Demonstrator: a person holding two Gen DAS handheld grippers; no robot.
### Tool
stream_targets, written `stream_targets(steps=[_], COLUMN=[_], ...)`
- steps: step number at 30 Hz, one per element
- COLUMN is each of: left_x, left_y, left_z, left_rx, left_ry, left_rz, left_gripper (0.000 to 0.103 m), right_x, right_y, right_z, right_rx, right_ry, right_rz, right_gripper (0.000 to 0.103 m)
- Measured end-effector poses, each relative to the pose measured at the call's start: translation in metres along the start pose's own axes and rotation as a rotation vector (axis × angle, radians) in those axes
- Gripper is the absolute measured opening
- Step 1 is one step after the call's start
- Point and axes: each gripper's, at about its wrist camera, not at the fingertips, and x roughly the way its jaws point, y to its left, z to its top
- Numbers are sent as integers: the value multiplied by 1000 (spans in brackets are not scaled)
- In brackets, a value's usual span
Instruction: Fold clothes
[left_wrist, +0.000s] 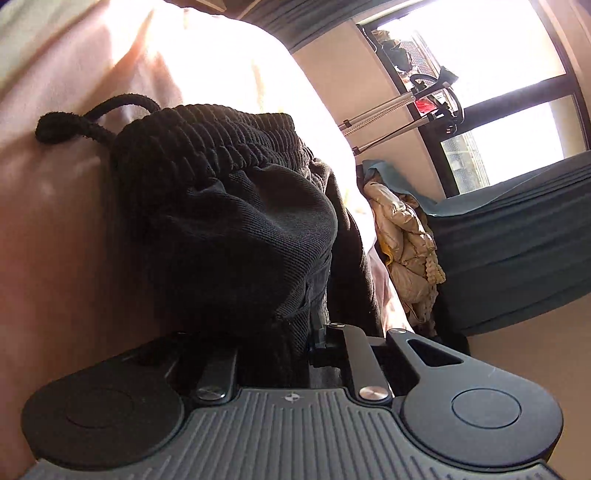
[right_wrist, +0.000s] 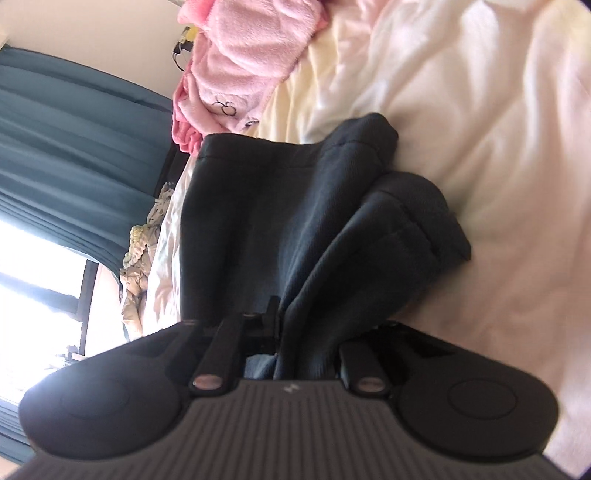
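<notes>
While the bed sheet (left_wrist: 55, 221) glows pink-beige down the left side of the left wrist view, a dark drawstring cord (left_wrist: 74, 125) loops out onto it, and right beside that sits the ribbed elastic waistband (left_wrist: 221, 136) of the black trousers (left_wrist: 240, 229). The waist end bunches up into a rounded mound, and the left tongs (left_wrist: 295, 332) are clenched on that cloth, which is drawn down between the arms and hides the fingertips. Moving right, a beige quilted jacket (left_wrist: 402, 243) lies crumpled off the bed's edge, teal curtains (left_wrist: 517, 236) hang next to it, and a metal drying rack (left_wrist: 399, 118) stands against the bright window (left_wrist: 498, 55).

Over to the right wrist view: teal curtain (right_wrist: 74, 147) and window (right_wrist: 37, 277) on the far left, that beige jacket (right_wrist: 136, 258) again at the bed's edge, then a fluffy pink garment (right_wrist: 240, 62) heaped at the top. Centre frame, the trouser legs (right_wrist: 277, 206) lie on the pale sheet (right_wrist: 498, 147), the hems fanned away from the camera, one leg folded over with its cuff (right_wrist: 417, 210) doubled up. The right tongs (right_wrist: 284, 325) are clamped on a gathered ridge of that dark fabric, which runs straight down between the fingers. Pale wrinkled sheet fills everything further right.
</notes>
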Motion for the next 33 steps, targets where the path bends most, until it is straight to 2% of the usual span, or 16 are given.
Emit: stream_targets(steps=[1, 3, 4, 5, 6, 9, 11, 16, 17, 18, 21, 23, 26, 29, 33], left_x=[-5, -20, -30, -39, -49, -72, -84, -54, -47, -40, -26, -13, 9, 26, 34], left_y=[-1, -6, -10, -13, -18, -46, -60, -114, -120, -124, -123, -124, -122, -116, -116], left_z=[-2, -9, -16, -23, -31, -65, -93, -172, -188, -209, -254, -271, -288, -289, -282], left_rx=[8, 25, 30, 34, 48, 217, 362, 795, 871, 965, 1149, 1231, 1316, 1322, 1283], left_ry=[-1, -21, -51, -81, -108, -163, -171, -87, -68, -47, 7, 26, 53, 39, 32], left_rz=[9, 4, 9, 15, 17, -8, -29, -97, -111, -129, -215, -255, -236, -194, -205], left_gripper=[25, 45, 68, 84, 84, 85, 85, 85, 85, 85, 86, 86, 85, 84, 84], right_x=[-3, -17, -26, -35, -44, -70, -77, -82, -80, -76, -58, -43, -23, -16, -39], right_y=[-7, -6, -4, -2, 1, 7, 8, 14, 14, 12, 2, -6, -15, -13, 1], right_z=[-2, -7, -9, -11, -13, -17, -16, -1, 2, 4, 8, 9, 13, 17, 13], right_rx=[33, 25, 10, -6, -20, -40, -38, -59, -57, -50, -5, 10, 38, 18, -17], right_ry=[25, 16, 2, -12, -34, -118, -152, -286, -286, -276, -237, -222, -203, -211, -276], right_rz=[1, -16, -27, -38, -43, -29, 6, 37, 49, 63, 80, 54, 41, 33, -11], right_gripper=[22, 30, 32, 34, 35, 41, 45, 49, 55, 57, 60, 61, 61, 62, 62])
